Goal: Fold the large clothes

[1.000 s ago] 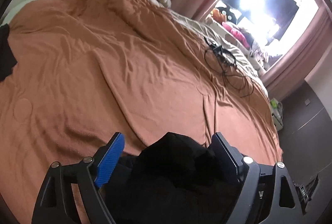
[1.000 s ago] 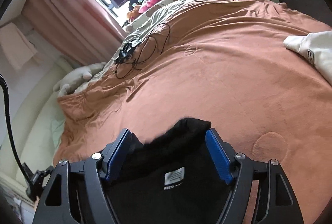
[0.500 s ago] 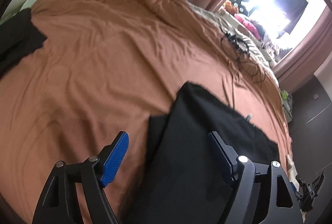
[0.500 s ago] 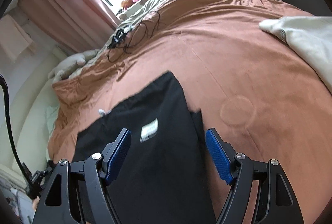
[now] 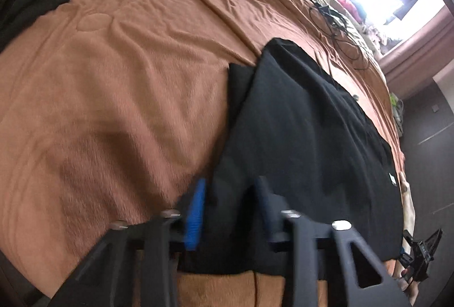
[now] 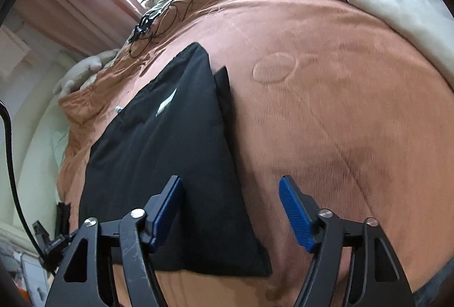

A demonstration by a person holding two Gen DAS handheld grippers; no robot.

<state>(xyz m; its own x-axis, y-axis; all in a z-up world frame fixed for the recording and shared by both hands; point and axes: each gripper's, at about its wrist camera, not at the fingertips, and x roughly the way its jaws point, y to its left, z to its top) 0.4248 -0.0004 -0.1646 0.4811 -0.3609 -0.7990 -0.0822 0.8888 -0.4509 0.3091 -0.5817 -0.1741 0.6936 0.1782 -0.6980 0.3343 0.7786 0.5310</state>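
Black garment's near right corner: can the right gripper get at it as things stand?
Probably yes. The right gripper is open, and the black garment lies flat on the brown bedspread, its corner low between the fingers with nothing covering it.

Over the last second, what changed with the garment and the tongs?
The black garment went from bunched up between both tongs to spread flat on the orange bedspread. The right tongs let go and are open, the near right corner lying between the fingers. The left tongs have narrowed over the near left edge; blur hides whether they grip. Unchanged: cream garment, cables.
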